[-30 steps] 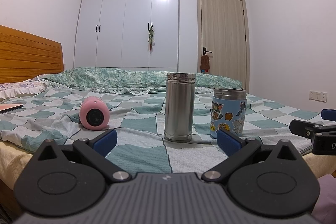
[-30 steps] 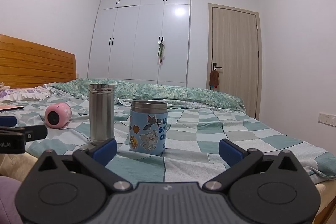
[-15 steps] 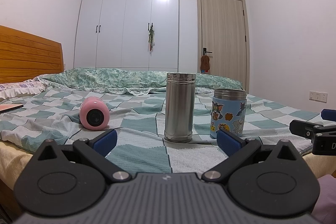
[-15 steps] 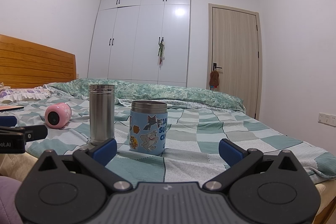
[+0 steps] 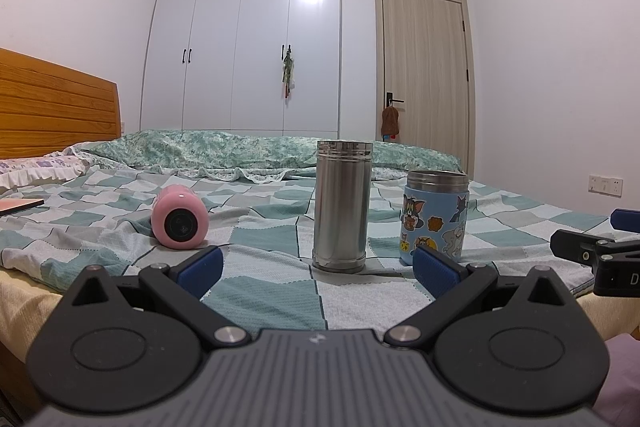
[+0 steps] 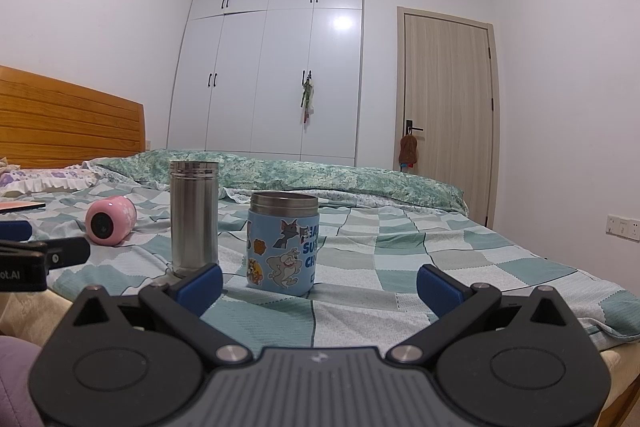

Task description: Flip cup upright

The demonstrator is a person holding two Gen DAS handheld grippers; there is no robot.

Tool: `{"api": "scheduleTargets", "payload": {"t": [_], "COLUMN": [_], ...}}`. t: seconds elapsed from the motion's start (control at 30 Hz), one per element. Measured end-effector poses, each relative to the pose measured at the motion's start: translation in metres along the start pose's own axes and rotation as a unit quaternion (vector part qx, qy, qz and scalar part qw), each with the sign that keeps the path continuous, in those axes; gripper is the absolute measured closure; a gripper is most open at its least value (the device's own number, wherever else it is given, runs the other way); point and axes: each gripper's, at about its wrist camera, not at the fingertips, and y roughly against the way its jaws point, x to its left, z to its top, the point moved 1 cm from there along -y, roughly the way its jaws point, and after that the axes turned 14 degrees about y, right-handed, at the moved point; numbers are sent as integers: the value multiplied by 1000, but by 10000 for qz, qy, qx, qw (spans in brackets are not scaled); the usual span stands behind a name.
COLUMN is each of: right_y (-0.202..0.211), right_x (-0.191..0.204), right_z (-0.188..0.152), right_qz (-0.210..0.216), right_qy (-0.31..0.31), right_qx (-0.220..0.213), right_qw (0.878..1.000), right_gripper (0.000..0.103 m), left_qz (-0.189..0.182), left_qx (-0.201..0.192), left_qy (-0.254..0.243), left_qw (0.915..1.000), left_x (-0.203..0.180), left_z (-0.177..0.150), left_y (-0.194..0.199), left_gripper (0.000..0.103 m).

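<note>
A pink cup (image 5: 180,219) lies on its side on the checked bedspread (image 5: 264,291), its round end facing me; it also shows in the right wrist view (image 6: 110,221). A tall steel cup (image 5: 343,206) (image 6: 194,217) stands upright in the middle. A blue cartoon-sticker cup (image 5: 436,217) (image 6: 282,239) stands upright to its right. My left gripper (image 5: 318,269) is open and empty, at the near bed edge in front of the steel cup. My right gripper (image 6: 320,285) is open and empty, in front of the blue cup.
A wooden headboard (image 5: 52,111) is at the left, with a pillow (image 5: 36,171) and a flat book (image 5: 18,205) below it. A rolled green quilt (image 5: 248,151) lies along the far side. White wardrobes (image 5: 248,39) and a door (image 5: 424,75) stand behind.
</note>
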Motion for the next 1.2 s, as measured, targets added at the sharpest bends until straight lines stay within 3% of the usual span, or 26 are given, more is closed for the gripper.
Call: {"api": "scheduleTargets", "payload": {"t": [0.53,0.77,0.97,1.2], "right_y": [0,-9,-45,-99], "right_x": [1,20,60,125], "right_z": [2,39,86,125], "right_qz": [54,915,1873,2729], "right_qy": [37,283,635,921], "right_qx": [-12,-508,-810,-800], "right_qw": [10000,9941,9769,9543], "right_gripper": [0,0,0,0], "left_qz": [35,17,364,947], "left_qx": [-45,-126,-288,-335], "left_qy": [24,173,201,56], "left_qw": [10000,9998,9987,9949], "left_x": [0,18,61,125], "left_z": [4,29,68,106], "left_y": [1,10,5,-7], "left_gripper": [0,0,0,0]}}
